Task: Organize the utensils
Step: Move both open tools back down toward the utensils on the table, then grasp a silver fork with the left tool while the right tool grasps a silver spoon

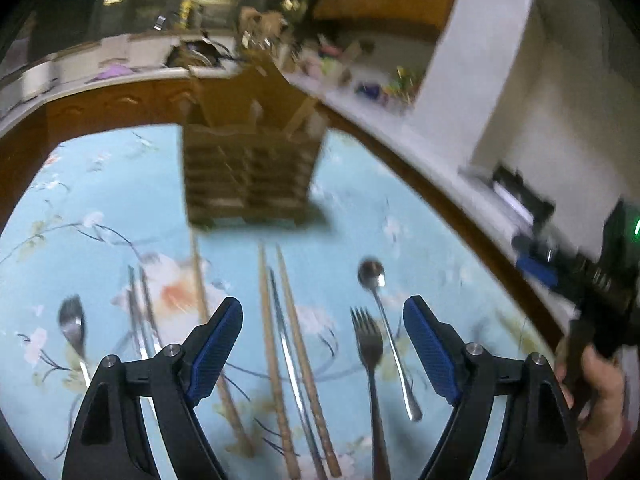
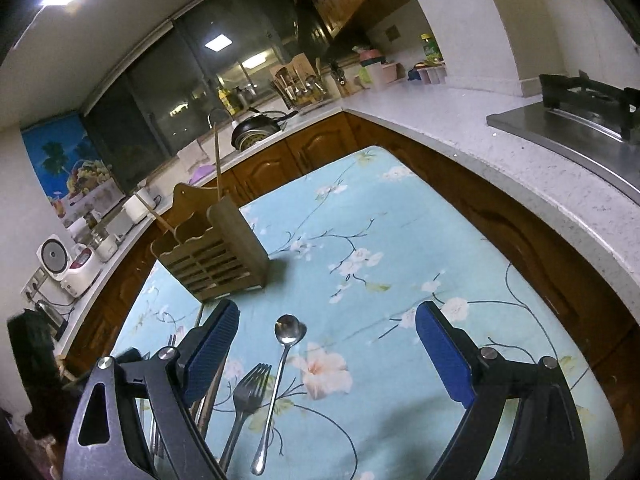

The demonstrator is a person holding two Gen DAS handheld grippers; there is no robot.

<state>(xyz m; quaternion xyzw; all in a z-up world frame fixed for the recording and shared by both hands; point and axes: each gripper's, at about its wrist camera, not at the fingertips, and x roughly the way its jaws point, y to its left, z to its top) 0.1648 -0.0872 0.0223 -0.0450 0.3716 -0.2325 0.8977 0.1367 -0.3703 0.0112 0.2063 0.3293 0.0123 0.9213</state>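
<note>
A wooden slatted utensil holder (image 1: 248, 172) stands on the blue floral cloth (image 1: 100, 200), with a chopstick upright in it in the right wrist view (image 2: 218, 248). Before it lie wooden chopsticks (image 1: 280, 360), metal chopsticks (image 1: 138, 312), a fork (image 1: 370, 356), a long spoon (image 1: 376, 280) and another spoon (image 1: 72, 324). My left gripper (image 1: 322, 344) is open and empty above the wooden chopsticks. My right gripper (image 2: 326, 348) is open and empty above the long spoon (image 2: 286, 332) and fork (image 2: 250, 388). The right gripper also shows in the left wrist view (image 1: 600, 280), held in a hand.
A white countertop (image 2: 460, 120) wraps the back and right, over brown cabinets (image 2: 520, 232). On it are a gas stove (image 2: 580, 108), a sink with a pan (image 2: 256, 128), a dish rack (image 2: 300, 84), and appliances (image 2: 76, 268) at left.
</note>
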